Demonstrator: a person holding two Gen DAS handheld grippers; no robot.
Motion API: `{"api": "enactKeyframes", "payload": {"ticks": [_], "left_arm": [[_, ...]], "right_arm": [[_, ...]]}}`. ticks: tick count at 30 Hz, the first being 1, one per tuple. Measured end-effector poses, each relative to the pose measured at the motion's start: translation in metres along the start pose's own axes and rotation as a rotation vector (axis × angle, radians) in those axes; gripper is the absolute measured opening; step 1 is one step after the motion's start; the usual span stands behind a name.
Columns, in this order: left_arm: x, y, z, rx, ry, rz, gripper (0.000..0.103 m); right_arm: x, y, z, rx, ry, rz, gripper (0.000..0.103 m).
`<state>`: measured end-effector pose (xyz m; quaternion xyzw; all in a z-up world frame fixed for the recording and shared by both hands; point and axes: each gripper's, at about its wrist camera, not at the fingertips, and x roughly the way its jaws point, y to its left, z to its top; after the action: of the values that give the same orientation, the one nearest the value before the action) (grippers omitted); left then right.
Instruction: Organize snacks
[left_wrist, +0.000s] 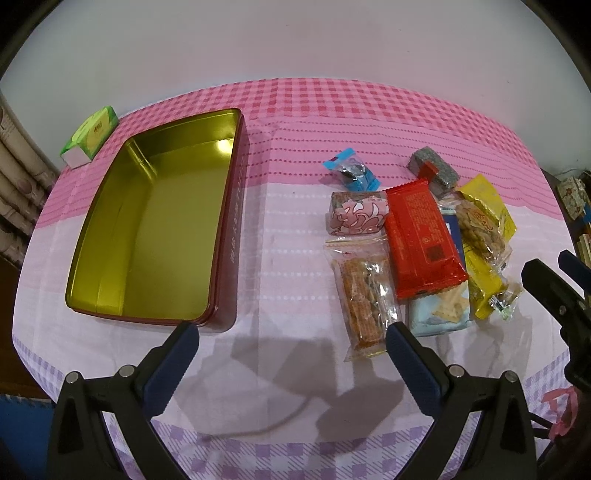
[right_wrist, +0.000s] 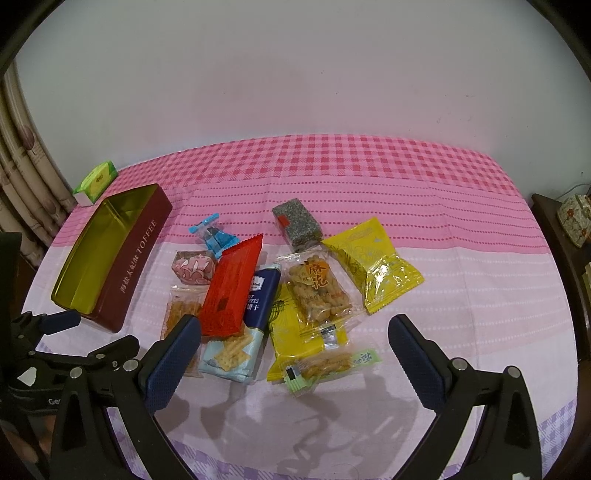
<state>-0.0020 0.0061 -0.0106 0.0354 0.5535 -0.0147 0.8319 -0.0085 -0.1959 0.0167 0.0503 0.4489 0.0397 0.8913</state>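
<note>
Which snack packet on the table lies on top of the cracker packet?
The red packet: it rests across the blue-and-white cracker packet, hiding part of it. The other snacks lie beside or apart from that packet.

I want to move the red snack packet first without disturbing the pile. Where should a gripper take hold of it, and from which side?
Probably from above, gripping the red packet across its narrow width near the middle. It lies on top of the blue cracker packet, tilted, with long edges mostly free. The right gripper is open and looks nearer to it than the left gripper.
</note>
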Motion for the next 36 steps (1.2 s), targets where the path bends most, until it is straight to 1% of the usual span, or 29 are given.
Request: {"api": "enactKeyframes", "payload": {"ticks": [36], "left_arm": [[0.0043, 0.0007, 0.0004, -0.002, 0.010, 0.000, 0.103]], "right_arm": [[0.0028, -0.0015, -0.0042, -0.005, 0.013, -0.001, 0.098]]}}
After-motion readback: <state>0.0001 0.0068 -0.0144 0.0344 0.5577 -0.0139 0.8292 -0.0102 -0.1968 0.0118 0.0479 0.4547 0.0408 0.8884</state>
